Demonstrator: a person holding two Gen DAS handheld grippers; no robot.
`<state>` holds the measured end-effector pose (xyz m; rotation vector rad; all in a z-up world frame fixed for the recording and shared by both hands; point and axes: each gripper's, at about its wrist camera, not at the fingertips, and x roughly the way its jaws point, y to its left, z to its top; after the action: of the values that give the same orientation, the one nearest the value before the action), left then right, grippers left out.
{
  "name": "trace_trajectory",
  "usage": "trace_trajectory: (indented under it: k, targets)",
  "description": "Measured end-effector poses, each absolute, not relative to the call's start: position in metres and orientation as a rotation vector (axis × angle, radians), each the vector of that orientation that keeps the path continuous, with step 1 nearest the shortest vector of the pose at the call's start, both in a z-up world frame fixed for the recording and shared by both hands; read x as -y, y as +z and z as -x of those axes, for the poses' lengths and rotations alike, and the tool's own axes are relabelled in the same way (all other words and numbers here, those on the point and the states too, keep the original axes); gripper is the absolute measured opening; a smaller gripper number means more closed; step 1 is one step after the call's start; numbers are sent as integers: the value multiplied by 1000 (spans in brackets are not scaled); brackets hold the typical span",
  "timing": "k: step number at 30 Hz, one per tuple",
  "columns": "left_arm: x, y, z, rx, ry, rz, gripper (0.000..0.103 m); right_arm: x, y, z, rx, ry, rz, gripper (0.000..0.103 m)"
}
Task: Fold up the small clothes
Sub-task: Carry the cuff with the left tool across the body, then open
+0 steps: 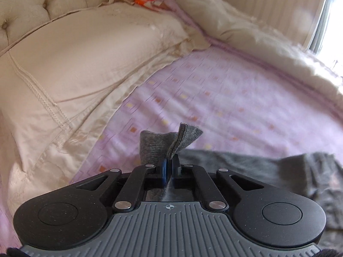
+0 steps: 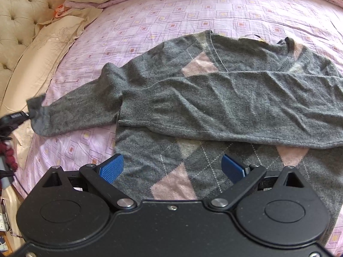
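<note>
With the left gripper [image 1: 169, 160] clamped on the cuff [image 1: 182, 138] and the right gripper [image 2: 172, 167] spread empty above the sweater [image 2: 214, 98] on the bed [image 2: 171, 6], the sleeve should cross the chest flat.

We find almost nothing to read. A small crosshair mark [image 1: 169, 207] stands on the ribbed grey body of the left gripper [image 1: 169, 162]. The white print on a black strap [image 2: 16, 115] is too blurred for us to make out.
</note>
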<state>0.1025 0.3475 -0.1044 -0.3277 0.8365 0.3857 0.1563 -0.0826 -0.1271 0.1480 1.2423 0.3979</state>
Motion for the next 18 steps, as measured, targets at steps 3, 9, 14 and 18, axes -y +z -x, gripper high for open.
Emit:
trace_trajectory:
  k: [3,9,14,18]
  targets:
    - [-325,-71,-100,-776,327,366,4,92,-128,-152,-1242,401,-162,98]
    - [-259,-10,-102,-651,178,425,4,123,-128,-140,-1225,407,-196,98]
    - [-182,26,-115,-568,25,432,4,161,-124,-131,-1198,389,-238,98]
    - [-108,29,-137,-552,-118,402,4,196,-123,-127,-1182,365,-273,98]
